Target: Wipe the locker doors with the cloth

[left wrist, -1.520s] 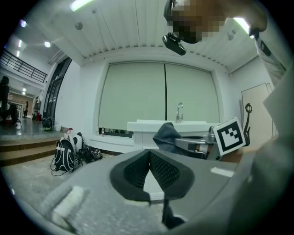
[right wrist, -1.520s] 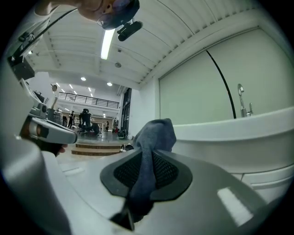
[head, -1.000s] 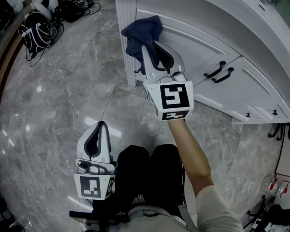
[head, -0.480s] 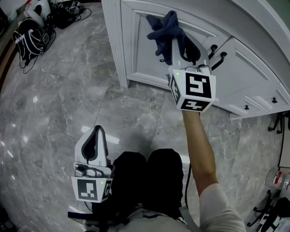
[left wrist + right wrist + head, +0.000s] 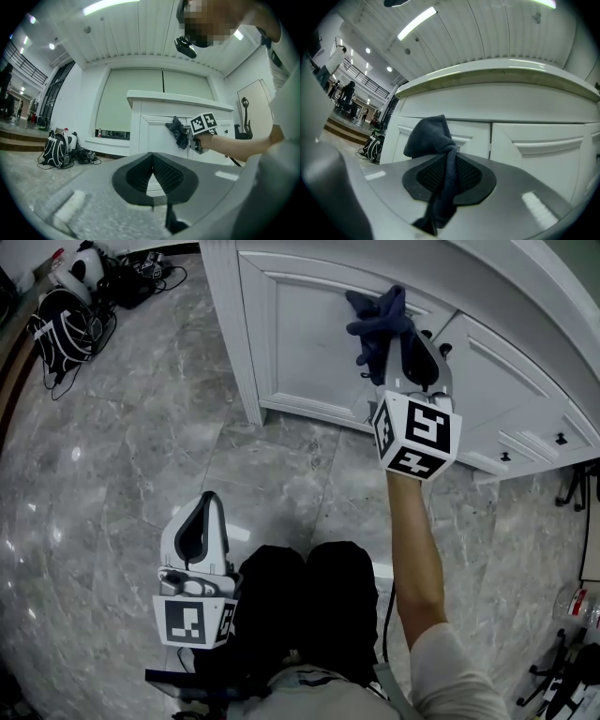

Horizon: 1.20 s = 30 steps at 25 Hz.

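The cloth (image 5: pixel 380 320) is dark blue and soft (it looks like fleece), bunched into a rumpled wad at about 1 o'clock in the head view. Its narrow tail is pinched between the fingers of the right gripper (image 5: pixel 449 159). The wad lies up against the locker doors (image 5: pixel 300 343). These are white, panelled and closed, spanning 12 to 3 o'clock, and the cloth sits near the seam between two of them.
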Tool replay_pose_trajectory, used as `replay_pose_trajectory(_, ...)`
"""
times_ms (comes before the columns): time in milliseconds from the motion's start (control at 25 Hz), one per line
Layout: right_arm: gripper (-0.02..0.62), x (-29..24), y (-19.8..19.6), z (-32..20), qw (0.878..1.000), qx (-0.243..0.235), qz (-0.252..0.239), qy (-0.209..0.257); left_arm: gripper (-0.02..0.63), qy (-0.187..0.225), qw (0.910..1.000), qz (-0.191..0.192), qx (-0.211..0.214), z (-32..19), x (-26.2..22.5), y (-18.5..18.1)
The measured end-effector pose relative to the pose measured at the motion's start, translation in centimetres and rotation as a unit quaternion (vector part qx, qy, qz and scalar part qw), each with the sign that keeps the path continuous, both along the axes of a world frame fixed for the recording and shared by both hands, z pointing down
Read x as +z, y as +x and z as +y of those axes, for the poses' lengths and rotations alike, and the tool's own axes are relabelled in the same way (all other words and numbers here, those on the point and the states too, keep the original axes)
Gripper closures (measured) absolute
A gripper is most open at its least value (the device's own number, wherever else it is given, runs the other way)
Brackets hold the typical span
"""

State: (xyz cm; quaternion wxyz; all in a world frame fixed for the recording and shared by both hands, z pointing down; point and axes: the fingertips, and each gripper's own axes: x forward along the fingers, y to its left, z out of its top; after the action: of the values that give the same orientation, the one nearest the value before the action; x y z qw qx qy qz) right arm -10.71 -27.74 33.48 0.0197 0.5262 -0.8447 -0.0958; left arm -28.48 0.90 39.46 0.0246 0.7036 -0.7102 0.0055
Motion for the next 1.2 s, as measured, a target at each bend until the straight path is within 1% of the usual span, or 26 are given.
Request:
replay_pose_trajectory(40,0.537,0.0,0.2,0.2,1.000,0.000,-0.004,0.000,0.604,-0.001,1.0000,0.000,0.000,0.0,0.0,0.0)
replay_pose_trajectory(120,0.538,-0.3,0.1,1.1,1.000,-0.018,-0.009,0.012,0.604,-0.001,1.0000,0.000,0.001,0.0,0.0,-0.1)
replay_pose_trajectory(240,0.541,-0.9,-1.6,3.8,0.997,-0.071,-0.011,0.036,0.604,0.002,1.0000,0.001,-0.001,0.1,0.0,-0.4)
replay_pose_trajectory(320,0.541,-0.8,-3.9,5.7,0.993,-0.110,-0.016,0.040,0.604,0.003,1.0000,0.002,-0.003,0.3,0.1,-0.8)
replay_pose_trajectory(480,0.541,0.6,-9.8,8.6,0.983,-0.178,-0.011,0.043,0.604,0.001,1.0000,0.005,-0.009,1.0,0.3,-1.6)
replay_pose_trajectory(600,0.541,2.7,-13.6,9.0,0.978,-0.206,-0.010,0.026,0.604,-0.001,0.9999,0.005,-0.011,1.5,0.4,-2.1)
replay_pose_trajectory(760,0.541,5.5,-17.3,7.8,0.977,-0.215,-0.001,-0.005,0.604,-0.003,0.9999,0.007,-0.015,2.1,0.5,-2.8)
replay_pose_trajectory(880,0.541,7.3,-18.7,5.9,0.979,-0.200,0.008,-0.031,0.604,-0.005,0.9997,0.011,-0.019,2.7,0.7,-3.5)
replay_pose_trajectory(960,0.541,8.3,-18.5,4.4,0.982,-0.181,0.012,-0.045,0.604,-0.006,0.9997,0.014,-0.020,2.9,0.8,-3.9)
replay_pose_trajectory(1080,0.543,9.3,-16.7,2.6,0.988,-0.145,0.012,-0.060,0.604,-0.006,0.9996,0.016,-0.021,3.1,1.0,-4.4)
replay_pose_trajectory(1200,0.543,9.3,-14.5,1.8,0.991,-0.122,0.015,-0.058,0.604,-0.005,0.9996,0.017,-0.021,3.1,1.2,-4.7)
